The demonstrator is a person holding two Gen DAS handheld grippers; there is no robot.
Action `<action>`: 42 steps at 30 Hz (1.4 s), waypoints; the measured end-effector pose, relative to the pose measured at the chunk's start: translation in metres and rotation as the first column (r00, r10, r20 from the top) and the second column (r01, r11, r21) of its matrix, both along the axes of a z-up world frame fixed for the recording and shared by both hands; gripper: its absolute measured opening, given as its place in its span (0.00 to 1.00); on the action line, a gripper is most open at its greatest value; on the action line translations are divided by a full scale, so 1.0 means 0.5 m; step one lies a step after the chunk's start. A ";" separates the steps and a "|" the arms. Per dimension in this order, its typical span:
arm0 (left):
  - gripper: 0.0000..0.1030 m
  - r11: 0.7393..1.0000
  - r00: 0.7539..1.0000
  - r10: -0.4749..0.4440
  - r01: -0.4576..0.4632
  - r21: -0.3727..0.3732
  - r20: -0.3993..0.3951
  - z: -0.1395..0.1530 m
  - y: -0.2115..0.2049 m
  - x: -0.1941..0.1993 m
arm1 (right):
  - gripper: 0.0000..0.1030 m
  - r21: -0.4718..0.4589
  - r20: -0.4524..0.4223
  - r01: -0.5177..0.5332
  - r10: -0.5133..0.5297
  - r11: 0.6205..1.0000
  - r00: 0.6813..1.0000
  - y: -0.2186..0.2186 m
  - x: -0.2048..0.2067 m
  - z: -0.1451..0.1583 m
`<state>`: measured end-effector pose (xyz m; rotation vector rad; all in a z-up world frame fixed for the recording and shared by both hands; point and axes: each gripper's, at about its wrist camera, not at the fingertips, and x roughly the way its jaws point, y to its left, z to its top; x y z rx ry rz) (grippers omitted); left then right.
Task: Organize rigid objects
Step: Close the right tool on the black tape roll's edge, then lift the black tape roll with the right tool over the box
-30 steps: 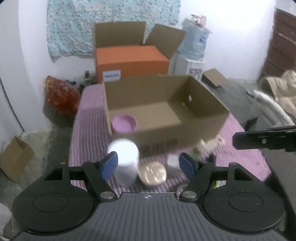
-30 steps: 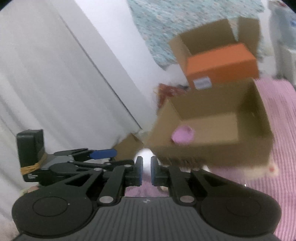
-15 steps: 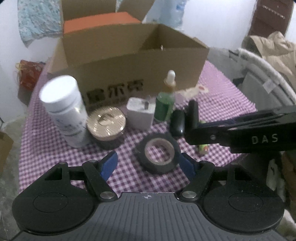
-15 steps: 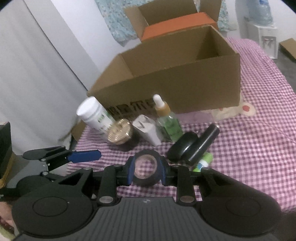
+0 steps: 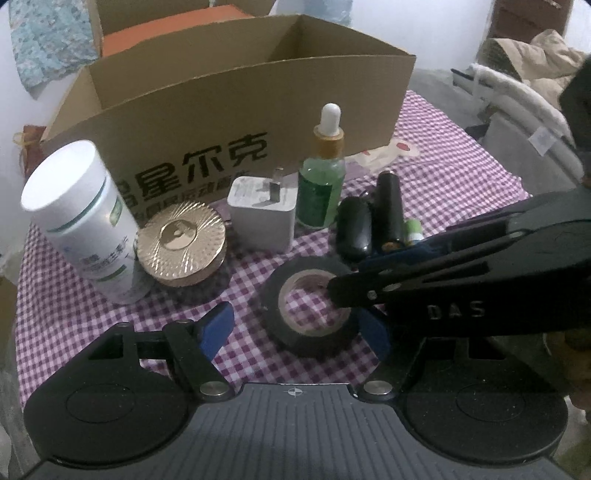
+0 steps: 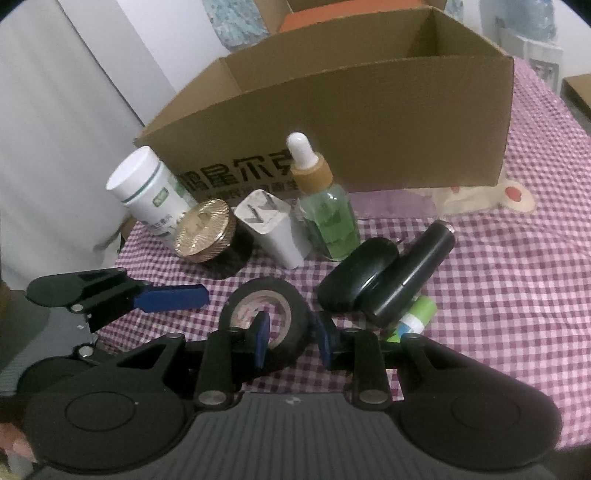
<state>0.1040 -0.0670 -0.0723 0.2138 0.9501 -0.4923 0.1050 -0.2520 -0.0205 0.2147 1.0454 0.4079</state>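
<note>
**Item: tape roll** [image 6: 266,314], black, lying flat on the purple checked cloth [image 6: 517,295] of the table, at the near edge of the group and closest to both tools.

**Right tool** [image 6: 291,332]: straddles the roll's wall at its 3 o'clock side, with one blue pad inside the core and the other outside the rim. The jaws have just been opening. They stand a little apart with the wall between them, and no clear press shows on it.

**Left tool** [image 5: 295,328]: jaws wide apart and holding nothing, with the roll lying just ahead of them, in the gap.

**Around the roll, as seen from the left wrist:**
- 10 o'clock: white bottle [image 5: 85,221], upright, green label.
- 10 to 11 o'clock: gold-lidded jar [image 5: 181,240], just beside the bottle.
- 11 o'clock: white charger plug [image 5: 262,214], prongs up.
- 12 o'clock: green dropper bottle [image 5: 323,181], upright, beside the plug.
- 1 o'clock: black oval case [image 5: 354,229], with a black cylinder [image 5: 388,206] leaning against it.
- 2 o'clock: small green tube [image 5: 413,230], partly hidden by the cylinder.

**Behind, at 12 o'clock:** open cardboard box [image 5: 240,110], printed lettering on its near wall, interior hidden from both views. Beyond it stands an orange box [image 5: 177,29].
</note>
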 end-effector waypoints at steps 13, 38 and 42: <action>0.70 0.999 1.000 -0.027 0.027 0.039 -0.004 -0.023 -0.017 -0.008 | 0.28 -0.004 0.003 -0.045 0.045 0.999 0.999 0.017 0.020 -0.007; 0.64 0.999 1.000 0.013 -0.013 0.034 0.018 -0.008 -0.010 -0.009 | 0.21 0.036 0.020 -0.040 0.040 0.999 0.999 0.017 0.027 -0.016; 0.64 0.999 0.999 0.016 -0.017 0.033 0.033 0.002 -0.009 -0.016 | 0.21 0.038 0.022 -0.041 0.041 0.998 0.999 0.020 0.022 -0.009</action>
